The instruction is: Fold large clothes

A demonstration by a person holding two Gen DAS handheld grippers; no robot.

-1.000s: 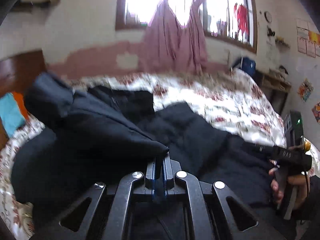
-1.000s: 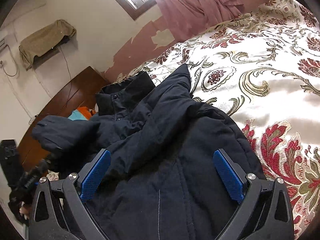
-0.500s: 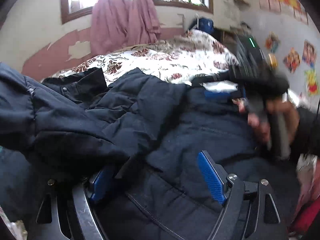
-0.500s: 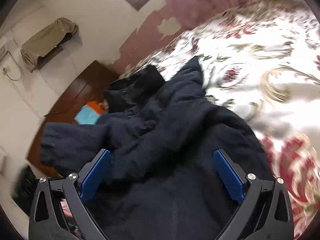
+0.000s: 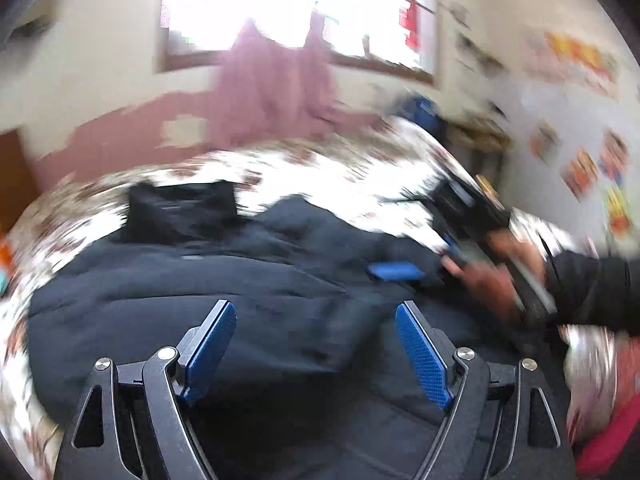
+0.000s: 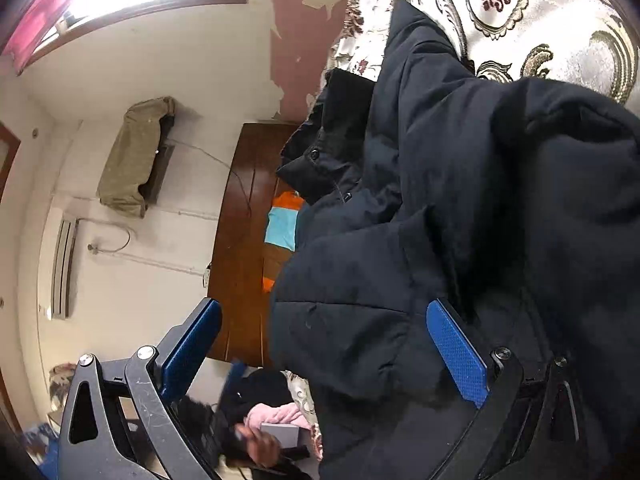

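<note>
Both grippers gape, gripping nothing: left gripper (image 5: 316, 354) hovers over the dark jacket (image 5: 192, 292) on the bedspread (image 6: 560, 12); right gripper (image 6: 324, 356) straddles a puffy fold, probably to pinch it.

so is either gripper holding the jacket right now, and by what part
Neither. The left gripper is open above the dark jacket, nothing between its fingers. The right gripper is open too, with jacket bulk lying between its fingers, unclamped.

jacket (image 5: 224, 288): spread on the bed (image 5: 360, 176), collar toward the far edge | left gripper (image 5: 316, 344): over jacket's near part | right gripper (image 5: 452, 248): at jacket's right side | headboard (image 6: 240, 240): beyond bed's left edge
</note>
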